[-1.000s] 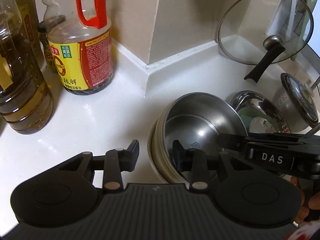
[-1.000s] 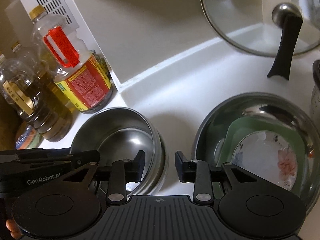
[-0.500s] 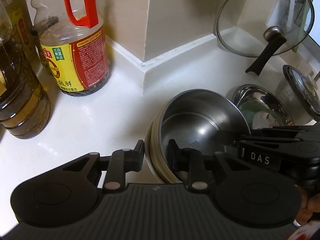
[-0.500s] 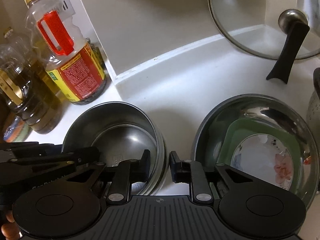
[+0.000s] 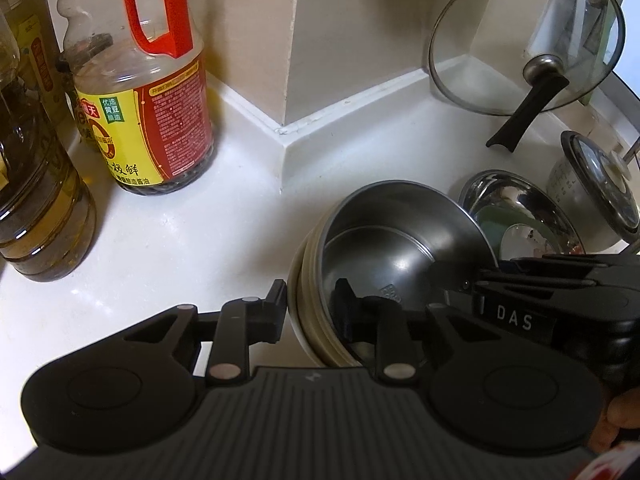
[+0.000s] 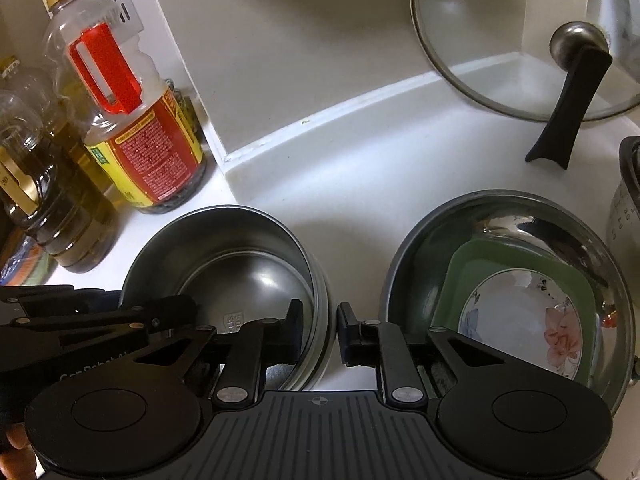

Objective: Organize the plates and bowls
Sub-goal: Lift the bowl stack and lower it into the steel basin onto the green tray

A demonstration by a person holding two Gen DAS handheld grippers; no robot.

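Left gripper (image 5: 311, 314) clamps the left wall of the steel bowl (image 5: 394, 252): 1 finger outside against the cream ribbed casing, 1 inside. Its jaws have just been closing; gap now narrow, wall between them. Right gripper (image 6: 319, 334) clamps the same bowl on its right wall, 1 finger in, 1 out, jaws also just closed in, narrow.

Steel bowl sits on the white counter (image 5: 168, 240), tilted slightly in the left wrist view.

Just right of it: large steel basin (image 6: 520, 216) holding a green square plate (image 6: 460, 272), with a floral dish (image 6: 516, 316) on top of that.

Left of the bowl: soy sauce jug (image 5: 156, 120) with red handle, oil bottle (image 5: 36, 200) beside it.

Far back: glass pot lid (image 6: 500, 40) leaning against the wall, black handle down. Right edge: lidded pot (image 5: 592, 184).
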